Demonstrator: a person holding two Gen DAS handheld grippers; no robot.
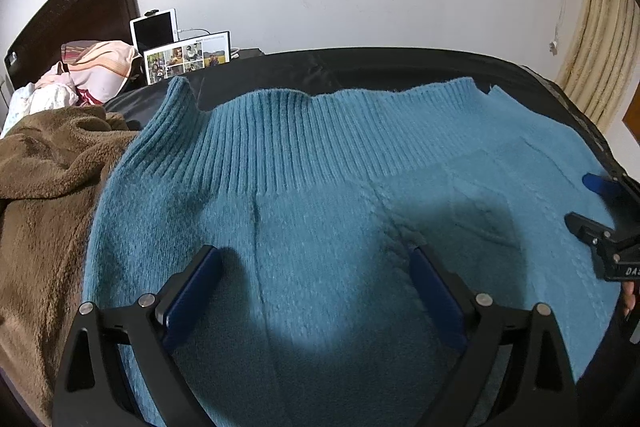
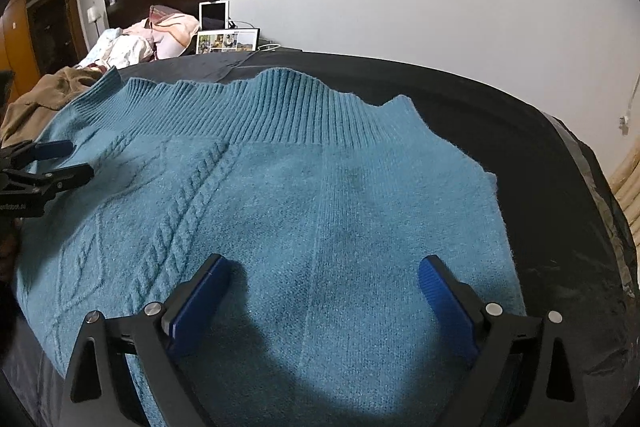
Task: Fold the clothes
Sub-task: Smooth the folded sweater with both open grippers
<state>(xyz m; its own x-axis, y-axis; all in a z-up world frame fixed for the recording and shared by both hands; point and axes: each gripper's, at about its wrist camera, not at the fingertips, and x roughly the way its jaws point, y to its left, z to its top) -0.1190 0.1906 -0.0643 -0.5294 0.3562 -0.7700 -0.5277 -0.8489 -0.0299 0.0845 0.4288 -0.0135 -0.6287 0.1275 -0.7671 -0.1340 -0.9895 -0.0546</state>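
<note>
**Thick knit, soft and limp, best pinched at the ribbed band**

Black sheeting covers the bed [image 1: 360, 67]; on it the teal sweater [image 1: 320, 187] lies spread flat, a brown blanket [image 1: 48, 187] bunched left of it. The left gripper [image 1: 314, 259] hovers over the sweater, spread wide, holding nothing.

From the right wrist, the sweater's ribbed band [image 2: 256, 111] lies at its far edge. The right gripper [image 2: 322, 269] is likewise spread, empty. Likely light, floppy, grippy; pinch band or side edges.

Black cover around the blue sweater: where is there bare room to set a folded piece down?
Bare black cover lies right of the blue sweater, and a strip runs between its ribbed hem and the wall. The left is crowded: brown fleece abuts the sweater, pillows and tablets behind.
</note>
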